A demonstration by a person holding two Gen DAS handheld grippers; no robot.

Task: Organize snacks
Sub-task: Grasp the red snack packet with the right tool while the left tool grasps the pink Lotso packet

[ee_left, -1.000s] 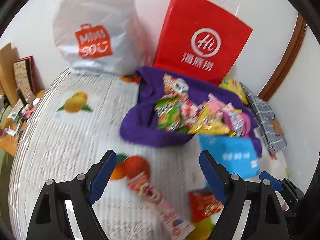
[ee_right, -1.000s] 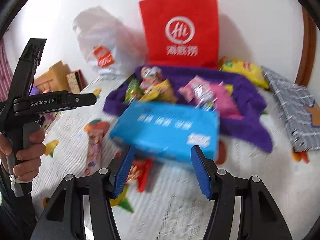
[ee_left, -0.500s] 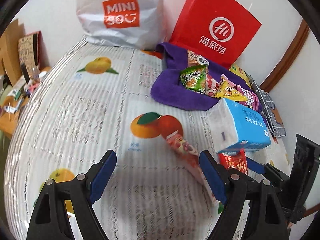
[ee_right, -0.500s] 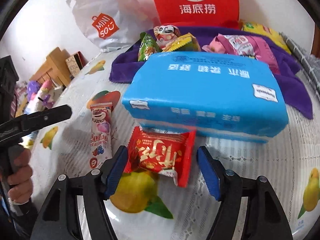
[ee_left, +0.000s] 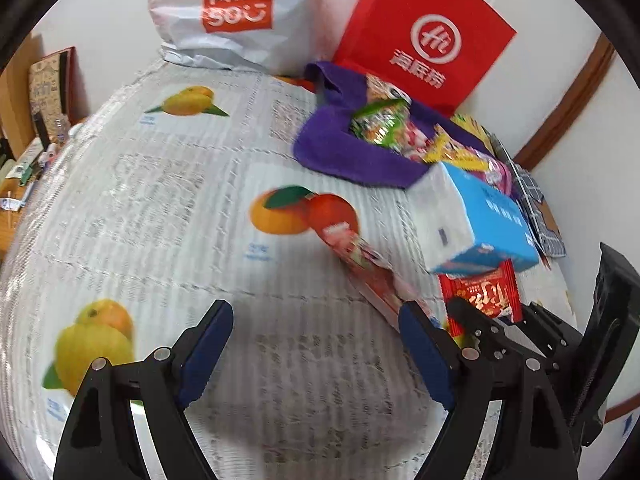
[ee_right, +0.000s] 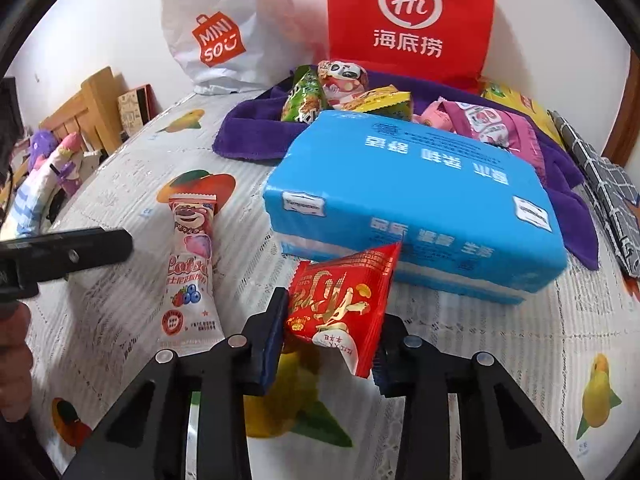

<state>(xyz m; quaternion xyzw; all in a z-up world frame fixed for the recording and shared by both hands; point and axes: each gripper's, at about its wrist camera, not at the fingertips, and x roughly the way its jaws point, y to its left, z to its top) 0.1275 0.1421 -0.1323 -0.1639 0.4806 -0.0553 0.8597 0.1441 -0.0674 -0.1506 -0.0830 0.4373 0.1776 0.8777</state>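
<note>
Far left of the right gripper (ee_right: 330, 330) sits the left gripper (ee_left: 316, 344), jaws spread wide with nothing between them, just bare fruit-print tablecloth (ee_left: 160, 208) under it. Next over, just left of the right gripper's fingers, lies the pink Lotso bar (ee_right: 191, 268), flat on the cloth and untouched. Then the right gripper itself: jaws pinched in on the red snack packet (ee_right: 340, 300), which is tilted up with its far corner against the blue tissue pack (ee_right: 412, 200) directly ahead (can't tell if it's fully off the table yet). Beyond the tissue pack, further ahead and spreading to the right, is the purple towel (ee_right: 252, 132) with a pile of snacks (ee_right: 344, 88) already on it, maybe 5 or 6 packets. Behind that stand the white Miniso bag (ee_right: 224, 36) and the red paper bag (ee_right: 408, 16). My read: mostly done if the towel is the collection spot. 2 stragglers left, the red packet in the grip and the Lotso bar.
</note>
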